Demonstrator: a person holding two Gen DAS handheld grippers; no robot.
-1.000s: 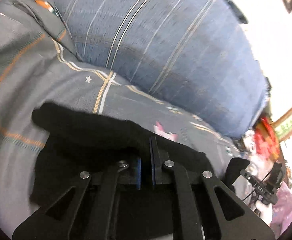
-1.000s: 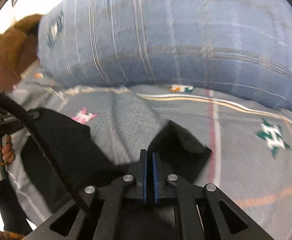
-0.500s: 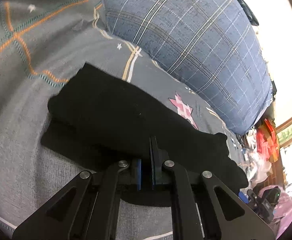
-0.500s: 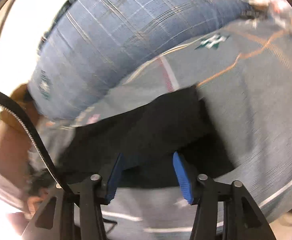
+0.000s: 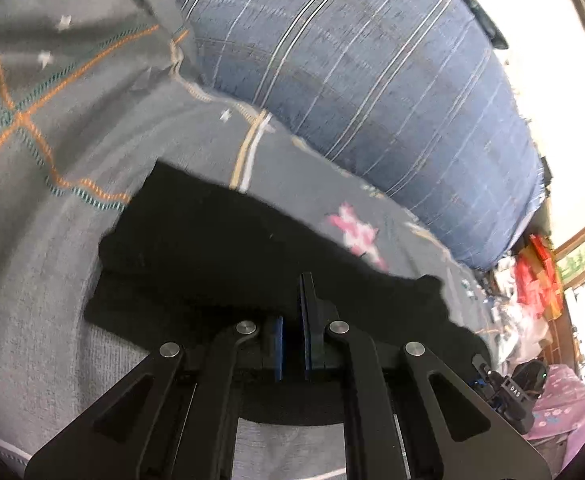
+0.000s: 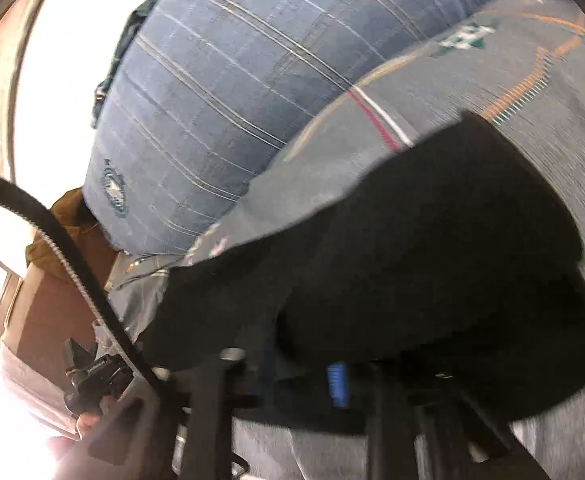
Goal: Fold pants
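Left wrist view: folded black fabric pants [image 5: 228, 264] lie on the grey patterned bedspread [image 5: 44, 248] — left gripper [image 5: 292, 320], angled downward, pinches their near edge; right gripper [image 6: 304, 376] has just closed on them.

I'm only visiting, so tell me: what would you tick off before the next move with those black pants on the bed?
1. Pants lie doubled on the grey bedspread: ok.
2. Layers lined up: not ok; a lower layer sticks out at the left edge in the left wrist view.
3. Left gripper shut: ok. Cloth pinched in it: cannot tell.
4. Right gripper has just been closing and is shut: ok. Cloth between its pads: cannot tell, the view is blurred.
5. Blue plaid quilt apart from the pants: ok.
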